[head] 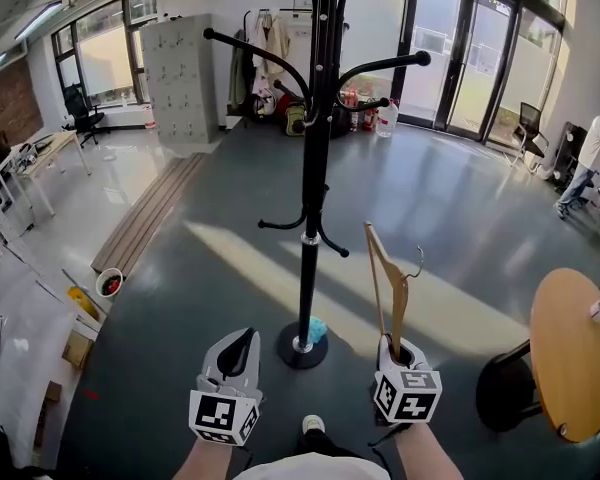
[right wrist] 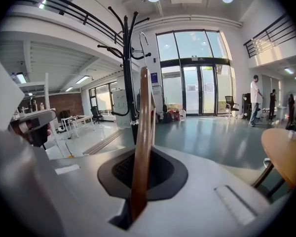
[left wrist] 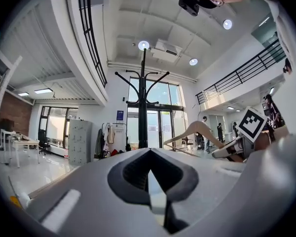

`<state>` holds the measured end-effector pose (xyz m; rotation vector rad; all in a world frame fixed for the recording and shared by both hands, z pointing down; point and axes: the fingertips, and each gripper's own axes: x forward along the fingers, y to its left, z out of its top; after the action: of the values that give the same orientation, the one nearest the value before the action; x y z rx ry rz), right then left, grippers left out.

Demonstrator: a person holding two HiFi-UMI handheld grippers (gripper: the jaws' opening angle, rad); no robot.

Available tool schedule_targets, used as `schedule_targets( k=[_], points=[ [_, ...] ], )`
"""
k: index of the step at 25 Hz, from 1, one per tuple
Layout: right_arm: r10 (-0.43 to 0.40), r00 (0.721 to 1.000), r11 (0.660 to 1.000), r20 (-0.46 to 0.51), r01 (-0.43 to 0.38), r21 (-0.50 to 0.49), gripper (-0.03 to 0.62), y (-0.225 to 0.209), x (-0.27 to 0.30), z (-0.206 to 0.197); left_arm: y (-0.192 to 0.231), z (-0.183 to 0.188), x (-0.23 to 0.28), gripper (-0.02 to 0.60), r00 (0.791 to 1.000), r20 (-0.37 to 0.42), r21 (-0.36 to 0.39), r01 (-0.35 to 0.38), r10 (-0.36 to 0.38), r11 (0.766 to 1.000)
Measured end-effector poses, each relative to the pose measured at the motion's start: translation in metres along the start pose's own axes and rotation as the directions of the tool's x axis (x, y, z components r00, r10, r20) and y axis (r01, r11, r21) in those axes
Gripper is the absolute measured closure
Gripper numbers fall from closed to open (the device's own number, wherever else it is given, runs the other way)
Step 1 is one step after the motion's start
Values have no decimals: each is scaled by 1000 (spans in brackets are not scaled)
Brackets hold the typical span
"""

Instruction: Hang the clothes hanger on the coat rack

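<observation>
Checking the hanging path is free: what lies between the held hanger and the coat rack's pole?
Nothing: in the head view only bare grey floor shows between the hanger in the right gripper and the coat rack pole.

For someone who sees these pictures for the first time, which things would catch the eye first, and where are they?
A tall black coat rack stands in the middle of the head view, its bare hooks spread out at the top. The right tool is shut on a wooden clothes hanger, held upright just right of the rack's base. A round wooden table shows at the right edge.
</observation>
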<state>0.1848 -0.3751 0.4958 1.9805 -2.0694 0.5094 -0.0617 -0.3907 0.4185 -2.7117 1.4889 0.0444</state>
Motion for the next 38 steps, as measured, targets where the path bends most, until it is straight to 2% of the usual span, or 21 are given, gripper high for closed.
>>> schedule_targets(
  k=[6, 12, 19, 27, 38],
  points=[
    [47, 997, 997, 64, -43, -59, 566, -18, 56, 75, 11, 7, 45, 581, 999, 17, 0, -40, 40, 999],
    [81, 985, 989, 153, -60, -135, 566, -25, 101, 160, 21, -2, 74, 581, 997, -11, 13, -76, 76, 997],
    [133, 975, 980, 178, -101, -174, 566, -25, 142, 226, 34, -10, 91, 581, 992, -27, 14, -125, 125, 992],
    [205, 973, 970, 108, -187, -157, 566, 7, 192, 242, 49, -27, 100, 581, 986, -71, 14, -152, 152, 988],
    [202, 979, 971, 28, -197, -137, 566, 2, 226, 222, 52, -42, 102, 581, 980, -102, -11, -175, 173, 984]
  ],
)
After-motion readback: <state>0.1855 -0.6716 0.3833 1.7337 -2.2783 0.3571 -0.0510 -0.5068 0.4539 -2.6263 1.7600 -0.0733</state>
